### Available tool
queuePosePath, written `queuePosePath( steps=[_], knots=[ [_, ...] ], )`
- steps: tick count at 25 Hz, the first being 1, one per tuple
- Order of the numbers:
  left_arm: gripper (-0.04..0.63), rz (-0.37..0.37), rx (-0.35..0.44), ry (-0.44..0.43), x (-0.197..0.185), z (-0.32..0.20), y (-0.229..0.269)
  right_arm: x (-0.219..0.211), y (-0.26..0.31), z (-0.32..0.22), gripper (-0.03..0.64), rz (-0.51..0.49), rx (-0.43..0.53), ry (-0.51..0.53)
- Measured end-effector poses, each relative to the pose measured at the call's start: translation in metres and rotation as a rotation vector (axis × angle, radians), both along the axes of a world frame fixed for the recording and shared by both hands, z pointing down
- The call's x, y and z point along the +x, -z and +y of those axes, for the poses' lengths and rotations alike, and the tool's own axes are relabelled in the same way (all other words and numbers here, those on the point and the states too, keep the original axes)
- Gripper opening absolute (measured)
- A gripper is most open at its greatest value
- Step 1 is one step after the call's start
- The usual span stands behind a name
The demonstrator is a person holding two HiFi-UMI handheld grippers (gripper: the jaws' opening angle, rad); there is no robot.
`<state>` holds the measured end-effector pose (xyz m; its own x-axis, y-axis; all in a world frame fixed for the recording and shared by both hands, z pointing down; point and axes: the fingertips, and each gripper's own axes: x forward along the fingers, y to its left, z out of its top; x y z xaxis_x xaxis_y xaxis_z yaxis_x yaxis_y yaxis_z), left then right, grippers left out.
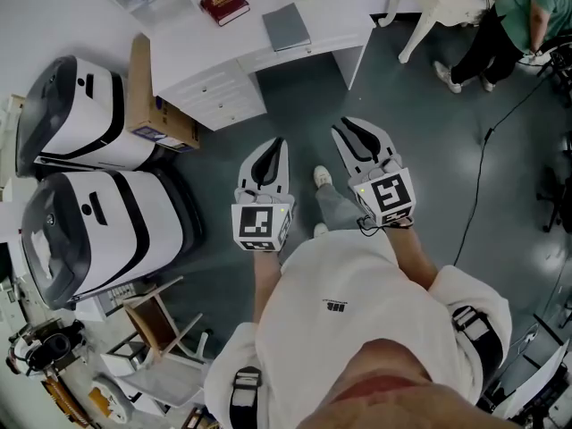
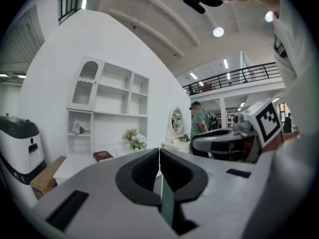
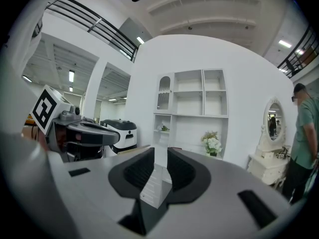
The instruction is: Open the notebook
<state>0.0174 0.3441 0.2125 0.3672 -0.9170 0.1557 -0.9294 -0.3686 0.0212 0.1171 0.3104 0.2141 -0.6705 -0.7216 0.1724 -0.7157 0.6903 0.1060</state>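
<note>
White shirt (image 1: 357, 338), small dark chest mark (image 1: 335, 306); grey left gripper (image 1: 280, 144), right gripper (image 1: 343, 129), black-and-white marker cubes (image 1: 261, 226)

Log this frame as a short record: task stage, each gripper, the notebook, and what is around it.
stage: not begun; both grippers are held over the grey floor, short of the desk
left gripper: jaws together, nothing between them
right gripper: jaws slightly apart, empty
notebook: flat grey closed notebook lying on the white desk
beside it: dark red hardback book, closed, not touching the notebook
bystander: person in green top, far right of the head view
</note>
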Motion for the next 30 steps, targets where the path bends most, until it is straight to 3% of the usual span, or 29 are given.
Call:
queuePosePath(
  steps=[30],
  knots=[
    [0.0, -0.018, -0.058, 0.038, -0.008, -0.232, -0.012, -0.014, -0.02, -0.238, 0.06, -0.006, -0.067, 0.061]
  ],
)
